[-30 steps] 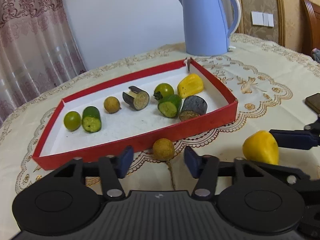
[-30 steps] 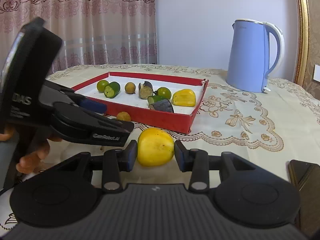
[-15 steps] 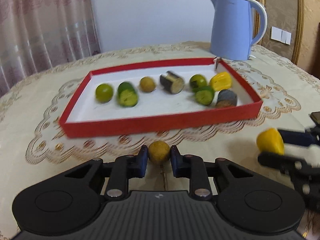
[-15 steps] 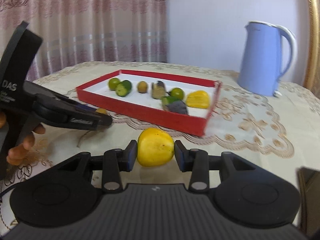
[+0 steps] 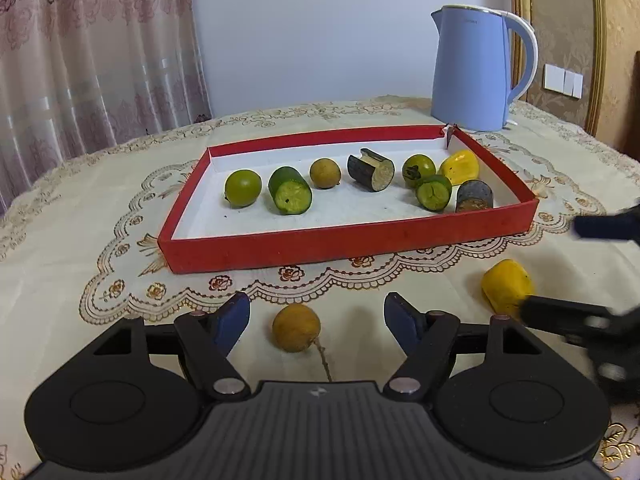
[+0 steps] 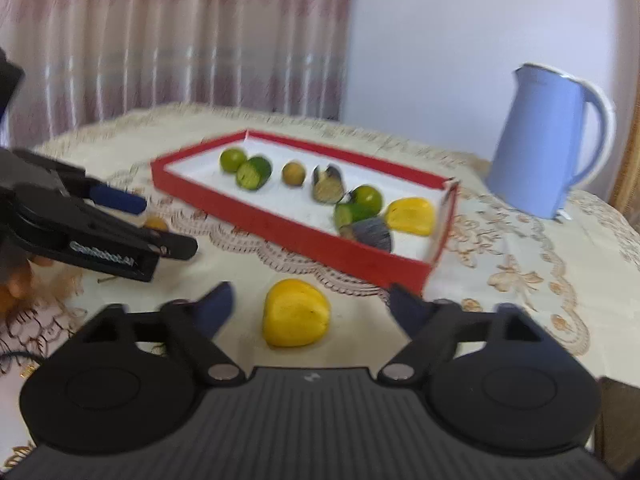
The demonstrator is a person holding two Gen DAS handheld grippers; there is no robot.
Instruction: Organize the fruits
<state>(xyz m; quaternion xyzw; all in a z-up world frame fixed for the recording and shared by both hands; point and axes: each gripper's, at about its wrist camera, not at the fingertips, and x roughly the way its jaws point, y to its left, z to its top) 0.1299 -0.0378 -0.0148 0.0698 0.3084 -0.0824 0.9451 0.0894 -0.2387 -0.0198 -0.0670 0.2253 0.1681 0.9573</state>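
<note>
A red tray (image 5: 348,236) (image 6: 288,224) holds several fruits and cut pieces in a row. A small brown round fruit (image 5: 296,327) with a stem lies on the tablecloth in front of the tray, between the open fingers of my left gripper (image 5: 317,316), untouched. A yellow fruit piece (image 6: 295,313) (image 5: 506,288) lies on the cloth between the open fingers of my right gripper (image 6: 310,304), untouched. The left gripper also shows in the right wrist view (image 6: 120,220), with the brown fruit (image 6: 155,223) partly hidden behind it.
A blue electric kettle (image 5: 476,68) (image 6: 548,140) stands behind the tray's right end. A lace-patterned tablecloth (image 5: 80,208) covers the table. Curtains hang at the back left.
Both grippers have opened. The left let go of the brown fruit and the right let go of the yellow piece; both now lie on the cloth. The right view is blurred by motion.
</note>
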